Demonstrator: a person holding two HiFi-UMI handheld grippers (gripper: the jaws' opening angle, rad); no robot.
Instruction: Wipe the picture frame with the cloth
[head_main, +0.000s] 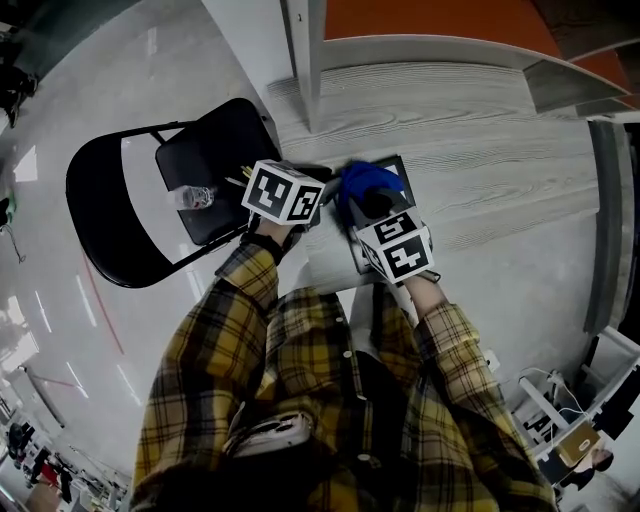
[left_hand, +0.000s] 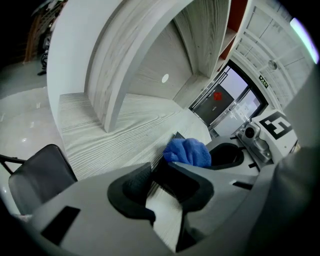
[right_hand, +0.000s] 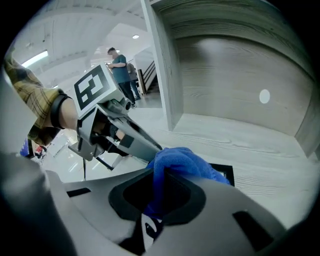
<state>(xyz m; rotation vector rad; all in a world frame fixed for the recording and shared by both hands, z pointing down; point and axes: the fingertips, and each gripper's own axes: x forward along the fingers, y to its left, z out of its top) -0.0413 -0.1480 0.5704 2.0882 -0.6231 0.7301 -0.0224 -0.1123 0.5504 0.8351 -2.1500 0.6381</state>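
A: Tool states?

B: Right tool is clenched on the blue cloth, with the wad bulging out past the jaws. Left tool looks pinched on the near edge of the picture frame. The gap is narrow and a dark edge runs into it.

A: Frame where?

B: Flat on the pale wood-grain table, right in front of the person. The cloth sits on it, and the two tools are just beside each other.

A: Handling?

B: Cloth is soft and light and squashes down, so a grip anywhere on the bunch works. Fine as held. Frame is thin, stiff and probably light, so it'll likely skate on that smooth top when rubbed. Front may be glazed, can't tell, so treat it as fragile and use moderate pressure. Hold it by the rim, not the face. Left tool's spot seems right.
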